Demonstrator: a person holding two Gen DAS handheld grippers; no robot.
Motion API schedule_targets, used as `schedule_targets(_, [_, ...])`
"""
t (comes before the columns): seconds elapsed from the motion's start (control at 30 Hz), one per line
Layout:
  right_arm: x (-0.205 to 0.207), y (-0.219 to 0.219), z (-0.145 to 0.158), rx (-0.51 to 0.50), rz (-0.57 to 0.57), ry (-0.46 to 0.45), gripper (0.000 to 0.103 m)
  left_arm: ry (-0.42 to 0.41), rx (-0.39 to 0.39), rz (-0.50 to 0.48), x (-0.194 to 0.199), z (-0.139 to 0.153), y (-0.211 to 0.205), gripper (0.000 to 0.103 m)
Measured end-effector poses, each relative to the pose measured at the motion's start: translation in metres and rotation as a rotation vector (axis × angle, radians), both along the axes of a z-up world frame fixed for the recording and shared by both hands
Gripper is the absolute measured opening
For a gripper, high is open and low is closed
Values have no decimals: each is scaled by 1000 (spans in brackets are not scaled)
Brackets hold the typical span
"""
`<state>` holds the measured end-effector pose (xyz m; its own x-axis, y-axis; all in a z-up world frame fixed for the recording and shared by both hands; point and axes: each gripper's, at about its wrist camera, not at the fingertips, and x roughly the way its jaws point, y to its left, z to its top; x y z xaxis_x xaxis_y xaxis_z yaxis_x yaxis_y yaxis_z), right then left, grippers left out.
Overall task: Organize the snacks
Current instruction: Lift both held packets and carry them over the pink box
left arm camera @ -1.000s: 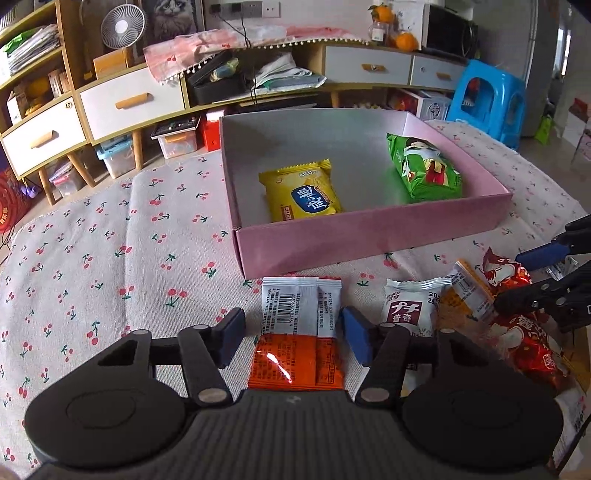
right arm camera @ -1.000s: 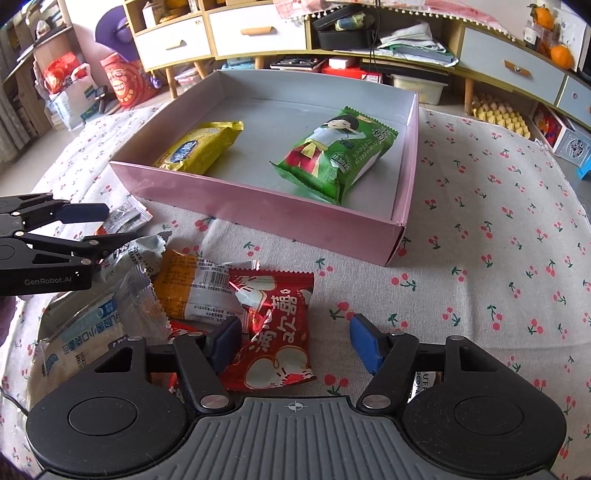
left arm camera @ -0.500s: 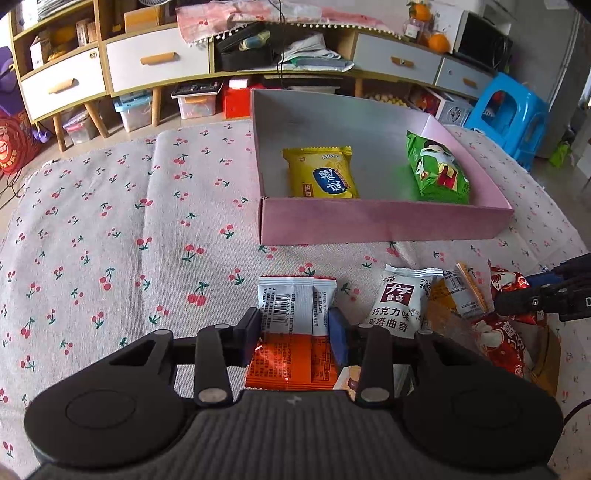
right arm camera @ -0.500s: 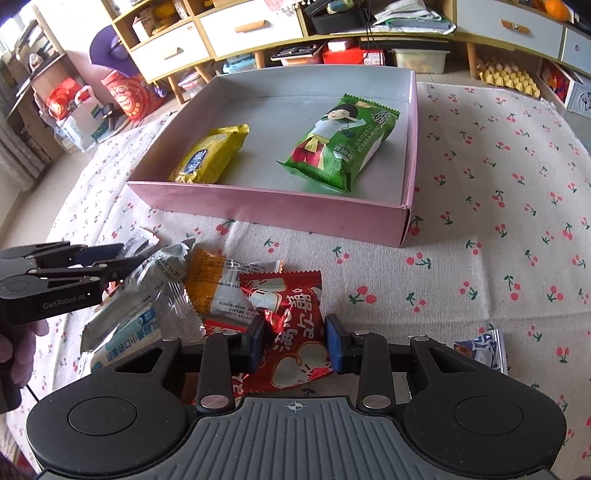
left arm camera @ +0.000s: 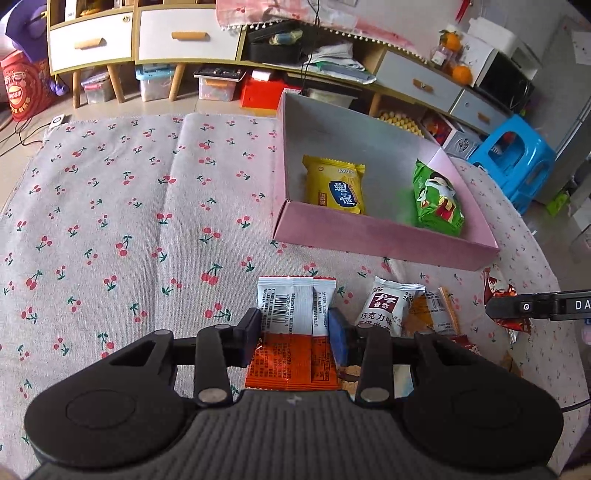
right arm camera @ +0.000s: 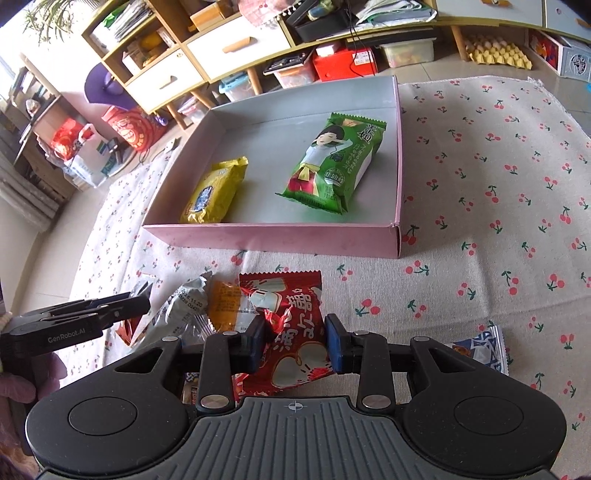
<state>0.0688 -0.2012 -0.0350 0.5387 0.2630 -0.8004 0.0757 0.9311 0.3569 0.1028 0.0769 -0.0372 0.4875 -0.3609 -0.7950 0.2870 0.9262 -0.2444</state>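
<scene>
My left gripper (left arm camera: 293,338) is shut on a white and orange snack packet (left arm camera: 295,310), lifted a little off the cherry-print cloth. My right gripper (right arm camera: 294,345) is shut on a red snack packet (right arm camera: 295,325), which crumples between the pads. Ahead stands a pink box (left arm camera: 369,236) (right arm camera: 280,236) holding a yellow packet (left arm camera: 336,186) (right arm camera: 214,192) and a green packet (left arm camera: 437,197) (right arm camera: 332,162). In the right wrist view the left gripper (right arm camera: 92,314) shows side-on at the left; in the left wrist view the right gripper (left arm camera: 535,306) shows at the right edge.
Loose packets lie between the grippers: a white one (left arm camera: 388,306), an orange one (right arm camera: 225,306) and a clear one (right arm camera: 177,314). A blue and white packet (right arm camera: 480,347) lies to the right. Low cabinets (left arm camera: 147,33), storage bins and a blue stool (left arm camera: 513,158) stand beyond the cloth.
Both grippers closed from open onto their packets, then rose slightly and rolled; the box now sits skewed in both views. The red packet has come up off the pile.
</scene>
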Motion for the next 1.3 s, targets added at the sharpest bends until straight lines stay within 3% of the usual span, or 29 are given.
schedule_targets(0.53, [28,3,27,85,-53,-107,33,-96,-63,33,7,32,-28,36])
schedule_targets(0.8, [56,-3,23,182,-96,-148,33,-137,-90,75,31,37,-44,36])
schedule_targets(1.3, [75,-1,10,206,-93,-165,33,-107,-66,106,86,22,-81,36])
